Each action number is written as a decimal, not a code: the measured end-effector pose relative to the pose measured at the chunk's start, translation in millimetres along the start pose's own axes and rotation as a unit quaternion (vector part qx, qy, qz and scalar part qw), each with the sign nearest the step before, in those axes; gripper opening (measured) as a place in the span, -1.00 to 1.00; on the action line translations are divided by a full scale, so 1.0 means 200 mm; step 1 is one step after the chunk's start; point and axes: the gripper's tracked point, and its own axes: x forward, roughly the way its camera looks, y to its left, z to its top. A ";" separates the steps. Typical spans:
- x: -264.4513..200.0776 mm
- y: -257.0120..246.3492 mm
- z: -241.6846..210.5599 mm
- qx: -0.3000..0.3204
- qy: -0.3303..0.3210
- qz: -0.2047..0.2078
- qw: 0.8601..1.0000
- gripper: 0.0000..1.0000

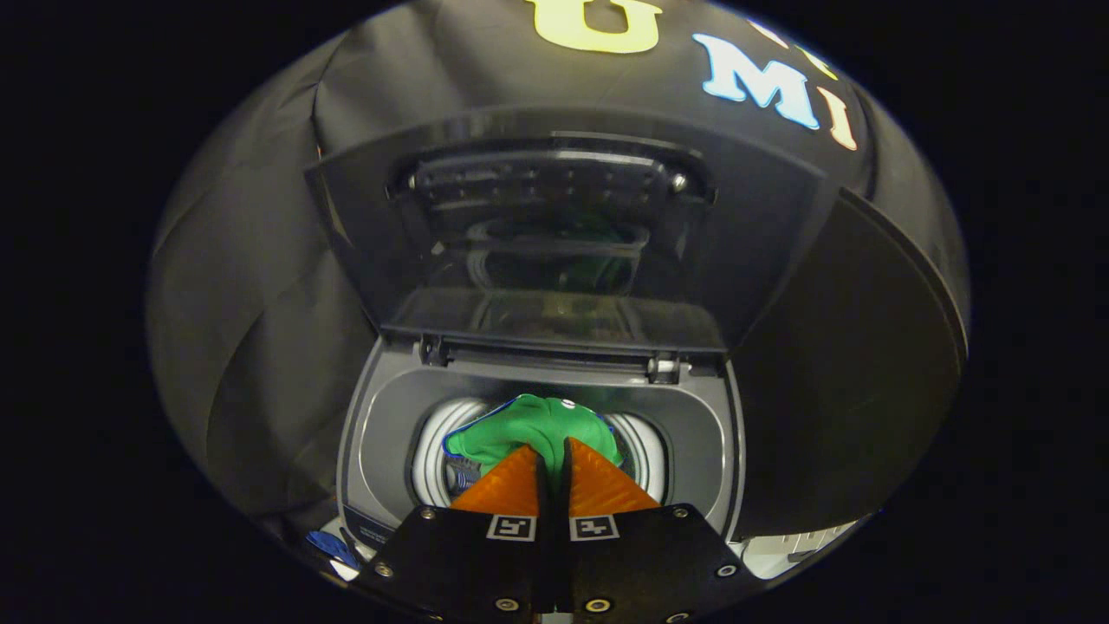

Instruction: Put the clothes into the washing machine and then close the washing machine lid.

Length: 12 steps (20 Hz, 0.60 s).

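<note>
My claw (551,444) is closed down to a narrow slit, its two fingers pinching a fold of the green garment (528,426), which hangs bunched just ahead of the fingertips and directly over the round drum opening (433,451) of the top-loading washing machine (381,433). The garment shows a blue trim along its left edge. The machine's lid (554,234) stands raised beyond the drum, hinged at the rear rim, its glossy inner face reflecting the green cloth.

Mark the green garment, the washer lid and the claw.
green garment (520,429): gripper view, bunched cloth over the drum.
washer lid (554,251): gripper view, raised window pane.
claw (553,451): gripper view, fingertips pinching the garment.
</note>
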 end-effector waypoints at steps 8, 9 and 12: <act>0.19 0.03 -0.19 -0.007 0.053 0.009 0.999 -0.99; 0.21 0.05 -0.21 -0.011 0.063 0.012 0.998 -0.99; 0.24 0.06 -0.24 -0.021 0.077 0.017 0.997 -0.99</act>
